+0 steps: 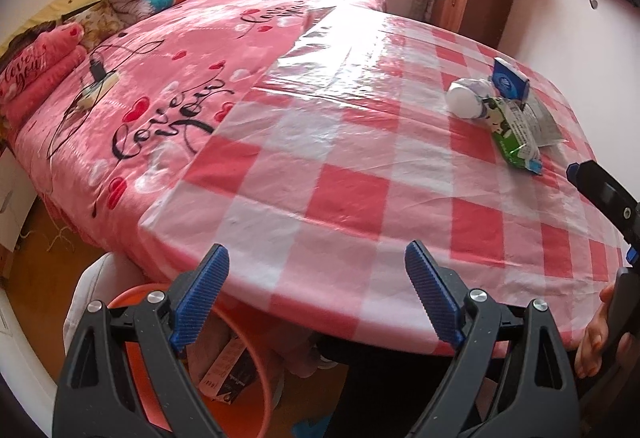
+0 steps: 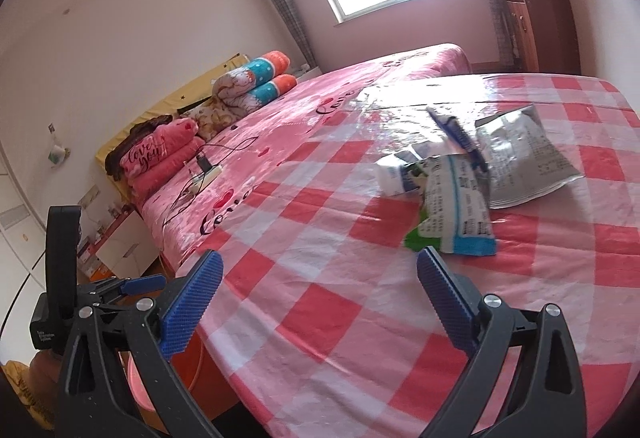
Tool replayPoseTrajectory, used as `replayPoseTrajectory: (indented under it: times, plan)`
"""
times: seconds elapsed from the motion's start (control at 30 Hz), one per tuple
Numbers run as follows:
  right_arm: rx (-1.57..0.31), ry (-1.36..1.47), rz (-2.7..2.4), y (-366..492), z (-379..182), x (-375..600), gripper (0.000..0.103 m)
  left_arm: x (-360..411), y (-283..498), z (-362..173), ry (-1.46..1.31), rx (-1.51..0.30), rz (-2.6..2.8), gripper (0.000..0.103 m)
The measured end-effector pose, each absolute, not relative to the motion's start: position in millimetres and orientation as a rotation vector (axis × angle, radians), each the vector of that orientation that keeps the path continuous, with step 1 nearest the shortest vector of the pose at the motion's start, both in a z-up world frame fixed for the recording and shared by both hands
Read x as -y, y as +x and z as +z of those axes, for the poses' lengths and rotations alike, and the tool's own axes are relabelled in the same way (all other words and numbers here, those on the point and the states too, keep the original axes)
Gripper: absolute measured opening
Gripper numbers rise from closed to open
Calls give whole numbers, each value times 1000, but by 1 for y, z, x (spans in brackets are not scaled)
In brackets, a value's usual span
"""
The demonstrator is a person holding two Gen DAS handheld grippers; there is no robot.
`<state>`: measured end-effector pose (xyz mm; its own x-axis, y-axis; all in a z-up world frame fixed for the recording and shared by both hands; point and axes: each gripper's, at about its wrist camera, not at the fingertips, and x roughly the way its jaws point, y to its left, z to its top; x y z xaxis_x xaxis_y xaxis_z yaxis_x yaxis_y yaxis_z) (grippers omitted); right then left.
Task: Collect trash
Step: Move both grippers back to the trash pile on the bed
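So both the left gripper [image 1: 316, 294] and right gripper [image 2: 318, 298] are spread wide, holding nothing. Trash pile sits right of centre on the checkered plastic sheet [image 2: 320, 318]: crinkly green snack wrapper [image 2: 452, 213], silver foil bag [image 2: 524, 161], white bottle [image 2: 394, 173]. All probably light and slippery; I'd pinch the wrapper's flat sealed edge.

Ahead of the right gripper [image 2: 318, 302], whose pads [image 2: 192, 304] are ridged blue, a red-and-white checked cloth [image 2: 360, 318] is seen. Beyond its right finger, a green, white and blue wrapper [image 2: 456, 213] and a silver bag [image 2: 520, 157] are shown.
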<state>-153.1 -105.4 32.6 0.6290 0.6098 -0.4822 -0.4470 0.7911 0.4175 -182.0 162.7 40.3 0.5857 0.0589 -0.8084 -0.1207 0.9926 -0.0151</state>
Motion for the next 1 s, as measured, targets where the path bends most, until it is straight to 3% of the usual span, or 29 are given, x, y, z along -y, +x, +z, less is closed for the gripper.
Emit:
replayPoseTrajectory:
  times: [1.0]
  plan:
    - [-677, 429, 324, -111, 21, 236, 96, -24, -109, 40, 38, -951, -186, 90]
